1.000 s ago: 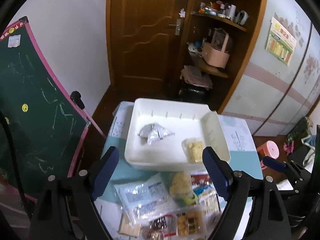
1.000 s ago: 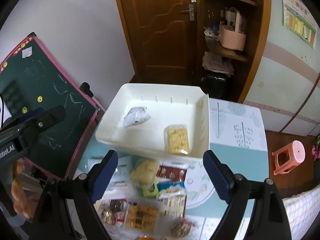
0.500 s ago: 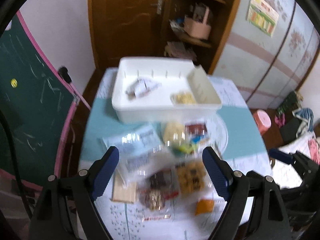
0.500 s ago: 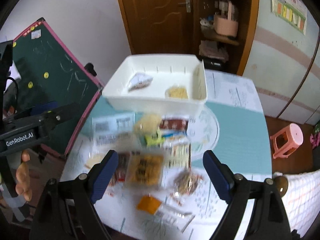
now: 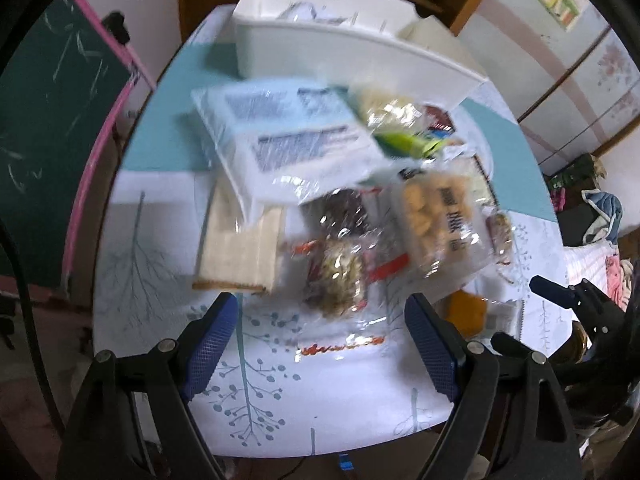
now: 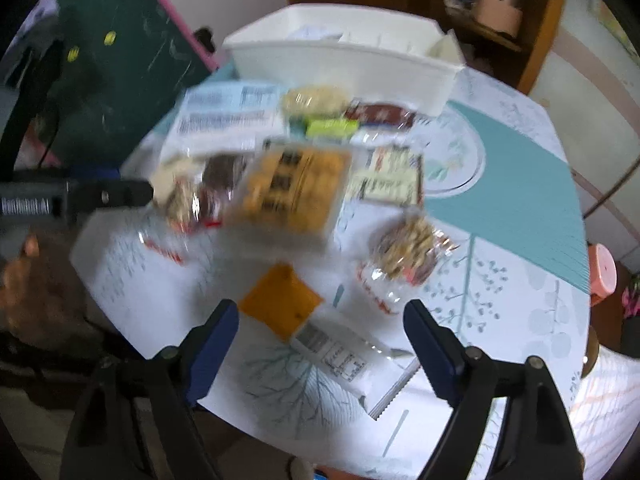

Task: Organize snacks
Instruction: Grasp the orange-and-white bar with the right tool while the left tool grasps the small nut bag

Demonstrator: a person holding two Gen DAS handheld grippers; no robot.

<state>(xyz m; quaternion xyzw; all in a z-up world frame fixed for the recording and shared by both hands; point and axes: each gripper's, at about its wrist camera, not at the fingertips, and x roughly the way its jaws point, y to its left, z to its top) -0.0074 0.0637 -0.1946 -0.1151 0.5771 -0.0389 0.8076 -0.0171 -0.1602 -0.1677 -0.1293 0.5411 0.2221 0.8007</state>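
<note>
A pile of snack packets lies on the table in front of a white bin [image 5: 352, 56]; the bin also shows in the right wrist view [image 6: 344, 68]. My left gripper [image 5: 322, 344] is open and empty, just above a clear nut packet [image 5: 340, 280]. A wafer pack [image 5: 240, 256] and a biscuit packet [image 5: 436, 220] flank it. My right gripper [image 6: 320, 344] is open and empty over an orange packet [image 6: 280, 300] and a white sachet [image 6: 344, 360]. A biscuit packet [image 6: 292, 192] and a nut packet [image 6: 408, 256] lie beyond. Both views are blurred.
A green chalkboard [image 5: 44, 128] with a pink frame stands left of the table. A wooden shelf [image 6: 504, 12] and door are behind the bin. A pink stool [image 6: 604, 276] stands at the right. The left gripper's body [image 6: 60, 200] shows at the right view's left edge.
Both grippers have dropped and moved in close over the snack pile. The bin has slid up toward the top of both views. Both stay open.
</note>
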